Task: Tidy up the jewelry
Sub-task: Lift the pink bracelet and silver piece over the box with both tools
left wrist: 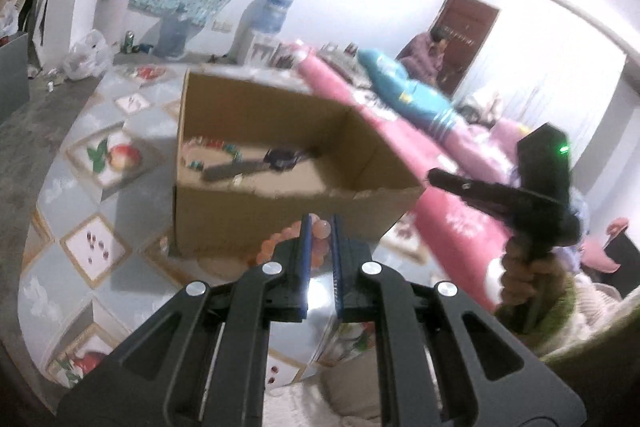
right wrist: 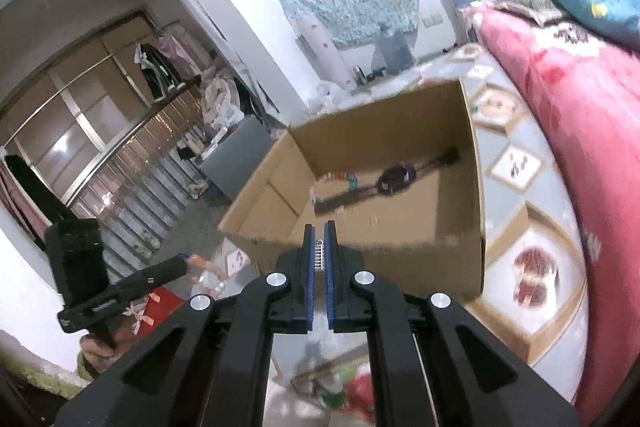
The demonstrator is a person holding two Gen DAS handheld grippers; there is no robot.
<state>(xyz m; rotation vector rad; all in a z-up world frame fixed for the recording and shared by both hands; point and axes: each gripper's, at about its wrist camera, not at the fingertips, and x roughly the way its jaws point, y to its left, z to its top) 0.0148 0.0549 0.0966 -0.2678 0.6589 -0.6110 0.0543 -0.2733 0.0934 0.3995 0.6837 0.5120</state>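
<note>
An open cardboard box [left wrist: 280,131] stands on a patterned mat; it also shows in the right wrist view [right wrist: 400,163]. Inside lie a black wristwatch [left wrist: 280,158] [right wrist: 394,179] and a green-beaded bracelet [left wrist: 216,151]. My left gripper [left wrist: 321,227] is shut on a pink bead bracelet [left wrist: 288,241], held just in front of the box's near wall. My right gripper [right wrist: 319,233] is shut on a small silver beaded piece [right wrist: 319,254], above the box's near edge. The right gripper also shows in the left wrist view [left wrist: 436,177]; the left gripper shows in the right wrist view [right wrist: 184,261].
The fruit-patterned mat [left wrist: 100,163] covers the surface around the box. A pink quilt [left wrist: 400,155] [right wrist: 568,115] and a teal pillow [left wrist: 400,83] lie beside it. A water dispenser [left wrist: 264,23], bags and a seated person [left wrist: 424,55] are at the back.
</note>
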